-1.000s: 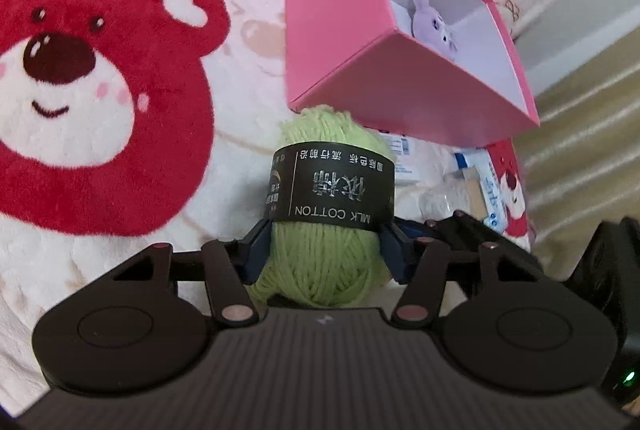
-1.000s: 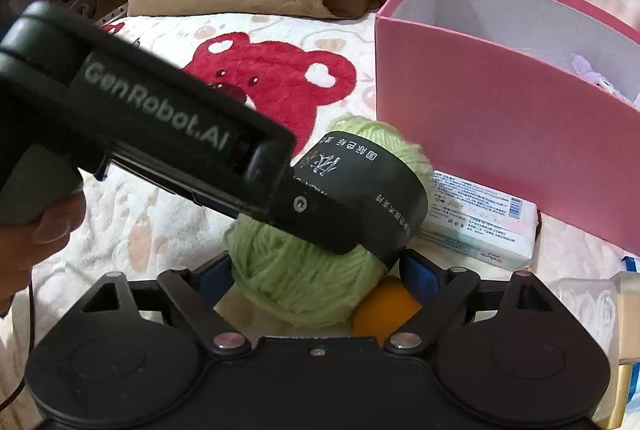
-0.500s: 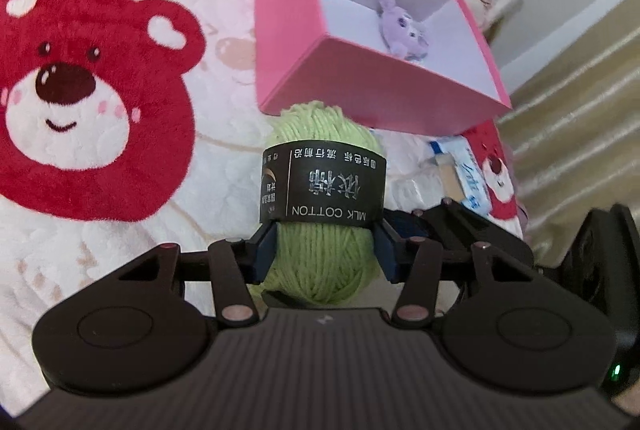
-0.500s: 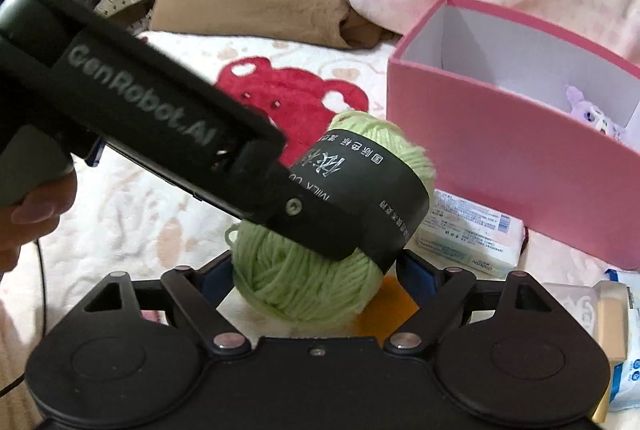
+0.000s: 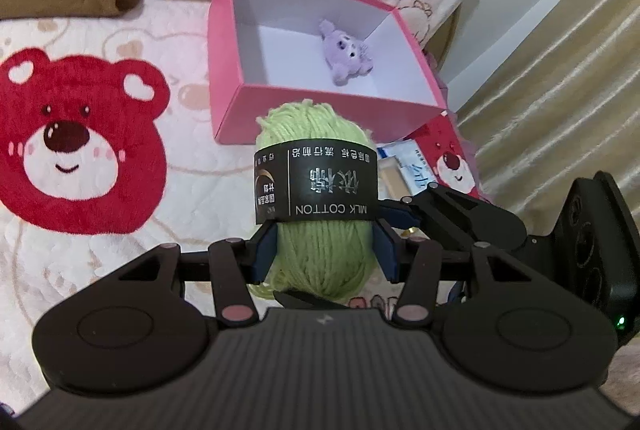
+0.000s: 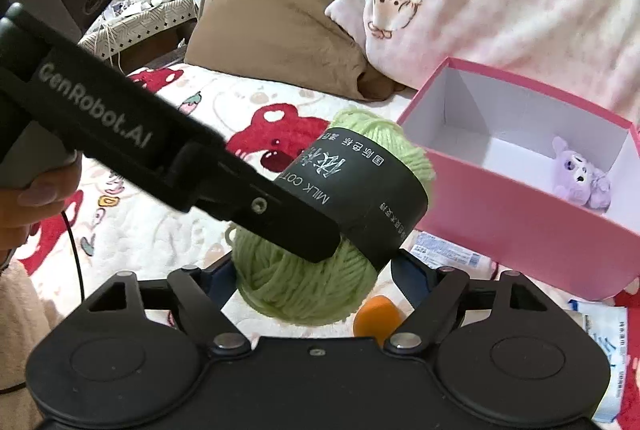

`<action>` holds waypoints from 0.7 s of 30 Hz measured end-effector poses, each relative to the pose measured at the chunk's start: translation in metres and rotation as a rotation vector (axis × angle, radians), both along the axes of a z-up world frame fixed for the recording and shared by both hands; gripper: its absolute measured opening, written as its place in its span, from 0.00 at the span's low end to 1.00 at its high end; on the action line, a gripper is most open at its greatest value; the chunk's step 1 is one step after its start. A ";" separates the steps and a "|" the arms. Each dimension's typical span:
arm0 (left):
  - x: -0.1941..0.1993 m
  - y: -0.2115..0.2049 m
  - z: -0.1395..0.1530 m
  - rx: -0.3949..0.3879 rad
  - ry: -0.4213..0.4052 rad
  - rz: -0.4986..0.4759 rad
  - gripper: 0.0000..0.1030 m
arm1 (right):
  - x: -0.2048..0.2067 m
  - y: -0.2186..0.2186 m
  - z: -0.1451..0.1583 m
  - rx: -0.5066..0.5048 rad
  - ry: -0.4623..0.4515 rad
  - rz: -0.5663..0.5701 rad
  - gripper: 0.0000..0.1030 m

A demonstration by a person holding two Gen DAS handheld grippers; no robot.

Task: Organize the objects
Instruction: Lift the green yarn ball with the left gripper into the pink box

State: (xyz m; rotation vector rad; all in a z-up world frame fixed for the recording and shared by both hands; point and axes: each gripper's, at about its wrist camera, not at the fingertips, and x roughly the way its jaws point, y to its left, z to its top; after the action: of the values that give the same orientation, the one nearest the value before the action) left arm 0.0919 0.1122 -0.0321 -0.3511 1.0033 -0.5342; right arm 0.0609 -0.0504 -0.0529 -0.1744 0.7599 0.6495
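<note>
left gripper (image 5: 324,250) with the green yarn ball (image 5: 320,198) sits higher than 1 s ago and tips toward the pink box (image 5: 228,78). Left wrist view: box interior is now exposed, where before mostly the outer wall showed; purple plush (image 5: 346,54) fully visible on the floor. Red bear print (image 5: 80,146) is smaller, further left. Right wrist view: yarn (image 6: 340,230) is above the blanket, closer to the box's near rim (image 6: 500,174); orange object (image 6: 378,316) more uncovered beneath.

One yarn ball (image 5: 316,190), one box (image 5: 256,102), one plush (image 5: 346,54)
</note>
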 end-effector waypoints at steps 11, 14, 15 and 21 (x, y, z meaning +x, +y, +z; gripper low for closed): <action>0.013 -0.027 0.067 -0.001 -0.005 -0.004 0.49 | 0.024 -0.020 0.079 -0.098 0.055 0.068 0.80; 0.021 -0.033 0.085 0.006 -0.017 0.003 0.50 | 0.032 -0.021 0.096 -0.118 0.013 0.079 0.80; 0.023 -0.035 0.090 0.008 -0.023 0.006 0.51 | 0.035 -0.021 0.101 -0.122 0.005 0.082 0.79; 0.036 -0.047 0.110 0.056 -0.083 0.029 0.52 | 0.057 -0.022 0.119 -0.140 -0.029 0.083 0.79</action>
State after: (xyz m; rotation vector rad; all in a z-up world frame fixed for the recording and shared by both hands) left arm 0.1278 0.0652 0.0775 -0.2911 0.9299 -0.4898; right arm 0.1182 -0.0723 0.0666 -0.3441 0.7736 0.6716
